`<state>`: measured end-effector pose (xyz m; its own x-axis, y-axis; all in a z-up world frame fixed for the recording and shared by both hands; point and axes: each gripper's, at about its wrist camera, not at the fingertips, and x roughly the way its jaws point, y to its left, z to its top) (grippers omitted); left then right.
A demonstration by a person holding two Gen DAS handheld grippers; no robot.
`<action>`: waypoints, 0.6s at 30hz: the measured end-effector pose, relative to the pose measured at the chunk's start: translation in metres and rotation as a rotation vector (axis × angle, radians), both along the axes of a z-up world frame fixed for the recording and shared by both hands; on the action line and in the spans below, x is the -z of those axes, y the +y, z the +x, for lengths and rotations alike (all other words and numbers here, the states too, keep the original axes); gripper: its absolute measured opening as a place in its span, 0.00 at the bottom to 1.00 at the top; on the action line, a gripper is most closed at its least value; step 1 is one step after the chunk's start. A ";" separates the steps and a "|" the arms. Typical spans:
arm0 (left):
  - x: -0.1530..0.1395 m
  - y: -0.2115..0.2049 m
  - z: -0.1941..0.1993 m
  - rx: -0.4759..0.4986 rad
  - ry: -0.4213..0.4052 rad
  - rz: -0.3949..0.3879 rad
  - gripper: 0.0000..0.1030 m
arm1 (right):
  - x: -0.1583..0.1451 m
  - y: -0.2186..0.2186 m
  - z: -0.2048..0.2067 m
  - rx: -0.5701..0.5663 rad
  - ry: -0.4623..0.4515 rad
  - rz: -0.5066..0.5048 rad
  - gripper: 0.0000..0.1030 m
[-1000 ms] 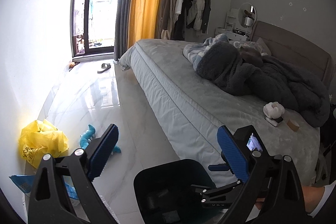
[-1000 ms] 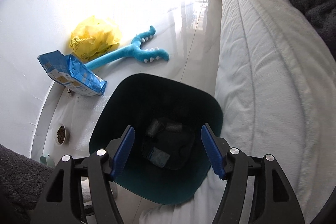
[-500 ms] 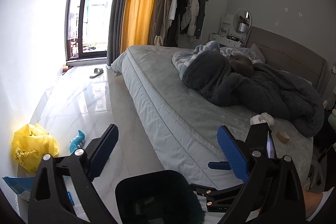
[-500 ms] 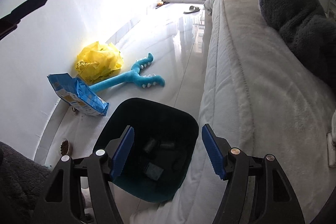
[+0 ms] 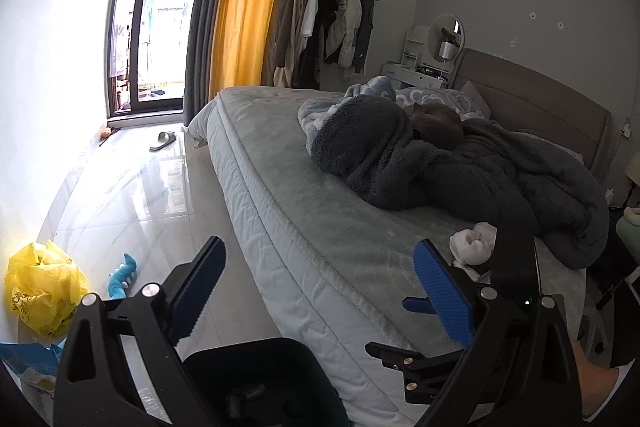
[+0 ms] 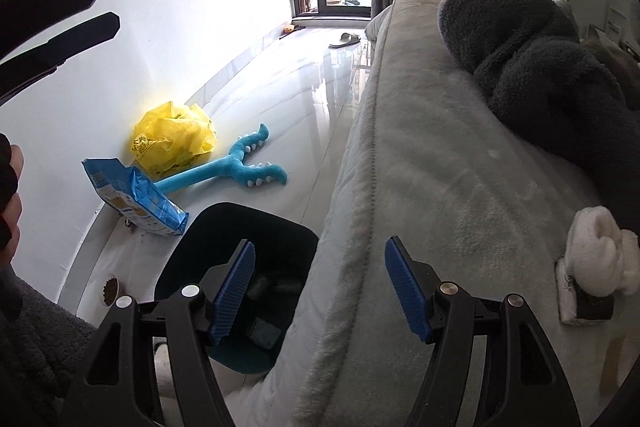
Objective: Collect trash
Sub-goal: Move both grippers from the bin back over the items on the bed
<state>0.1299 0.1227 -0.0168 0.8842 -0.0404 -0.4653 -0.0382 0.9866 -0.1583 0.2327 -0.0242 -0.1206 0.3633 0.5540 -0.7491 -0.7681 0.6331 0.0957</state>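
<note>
Claws, left (image 5: 320,291) and right (image 6: 320,289), gape empty above the dark plastic bin (image 6: 280,227); next pickup is probably the crumpled white wad (image 6: 600,255) on the grey bed (image 6: 440,187).

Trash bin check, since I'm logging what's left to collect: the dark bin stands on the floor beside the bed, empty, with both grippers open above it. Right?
Not quite: the trash bin is not empty. The right wrist view shows several dark items lying in its bottom. The rest holds: it stands on the floor beside the bed, and the left gripper and right gripper are open.
</note>
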 end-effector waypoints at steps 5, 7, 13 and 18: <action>0.002 -0.011 0.012 0.022 0.007 -0.006 0.94 | -0.005 -0.019 0.008 0.018 -0.008 0.006 0.67; 0.002 -0.017 0.017 0.030 0.009 -0.006 0.94 | -0.006 -0.025 0.011 0.024 -0.014 0.006 0.67; 0.003 -0.031 0.033 0.068 0.013 -0.030 0.94 | -0.008 -0.046 0.023 0.040 -0.023 0.006 0.67; 0.006 -0.039 0.047 0.079 0.033 -0.054 0.94 | -0.010 -0.068 0.034 0.059 -0.033 -0.003 0.67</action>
